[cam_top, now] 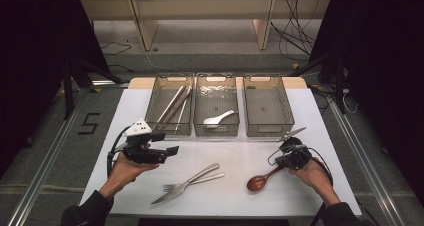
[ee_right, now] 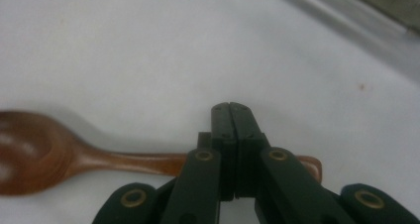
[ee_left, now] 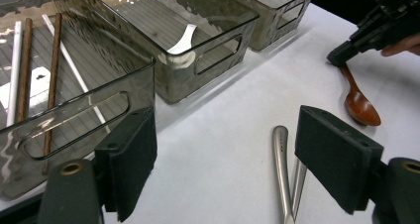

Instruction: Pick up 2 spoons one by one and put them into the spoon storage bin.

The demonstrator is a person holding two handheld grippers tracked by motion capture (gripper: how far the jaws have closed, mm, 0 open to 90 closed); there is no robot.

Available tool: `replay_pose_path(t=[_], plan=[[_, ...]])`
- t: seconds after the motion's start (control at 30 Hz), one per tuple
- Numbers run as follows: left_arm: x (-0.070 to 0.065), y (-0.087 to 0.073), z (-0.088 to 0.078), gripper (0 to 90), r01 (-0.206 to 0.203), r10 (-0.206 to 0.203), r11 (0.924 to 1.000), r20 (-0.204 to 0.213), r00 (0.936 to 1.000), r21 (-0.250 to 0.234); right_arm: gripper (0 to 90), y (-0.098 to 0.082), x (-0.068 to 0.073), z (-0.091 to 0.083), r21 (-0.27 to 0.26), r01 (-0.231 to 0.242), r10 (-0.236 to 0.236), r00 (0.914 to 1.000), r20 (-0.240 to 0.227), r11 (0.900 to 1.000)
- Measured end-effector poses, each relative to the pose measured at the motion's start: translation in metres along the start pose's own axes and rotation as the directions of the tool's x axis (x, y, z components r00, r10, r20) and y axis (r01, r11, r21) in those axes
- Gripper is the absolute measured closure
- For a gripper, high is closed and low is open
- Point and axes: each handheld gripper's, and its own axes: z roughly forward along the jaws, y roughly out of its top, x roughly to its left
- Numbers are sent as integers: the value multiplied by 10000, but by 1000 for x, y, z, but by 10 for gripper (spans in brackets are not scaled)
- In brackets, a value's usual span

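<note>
Two grippers are over the white surface (cam_top: 300, 116): the right gripper (ee_right: 231, 110) has its fingers pinched together over the handle of the wooden spoon (cam_top: 260, 181), lower right of the frame, though I can't tell if they actually grip it. Left gripper (ee_left: 225, 154) fingers gape wide, holding nothing. Spoon looks light, stiff, a bit slick; I'd grab mid-handle.

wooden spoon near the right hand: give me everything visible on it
The wooden spoon is reddish-brown with a glossy, lacquered look: an oval bowl and a slim handle that flares slightly at its end. It lies flat on the white table, bowl toward the person's side, handle running toward the right hand-held gripper. That gripper's jaws are shut on the handle close to its end. Nothing else touches it; the fork and knife lie apart to its left.
</note>
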Motion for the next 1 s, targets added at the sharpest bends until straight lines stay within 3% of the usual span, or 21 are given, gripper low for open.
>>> replay_pose_path(t=[0.3, 0.6, 0.73, 0.83, 1.0], plan=[[-3, -2, 1, 235, -213, 213, 9996, -20, 9998, 202, 900, -18, 15, -12, 792, 166, -146, 9995, -263, 9967], [-4, -4, -4, 235, -173, 173, 9998, -43, 9998, 62, 899, -34, 30, -24, 1244, 518, -448, 9973, -585, 9909], [-4, -5, -6, 233, -91, 91, 10000, -46, 9999, -15, 814, -36, 33, -36, 695, 681, -645, 9965, -534, 9953], [-5, -5, -6, 230, -101, 101, 9999, -30, 9999, -3, 642, -35, 38, -42, 270, 1011, -985, 9917, -831, 9945], [-6, -5, -7, 221, -123, 123, 9999, -24, 9999, 3, 497, -34, 51, -33, 780, 1806, -1722, 9796, -1036, 9805]])
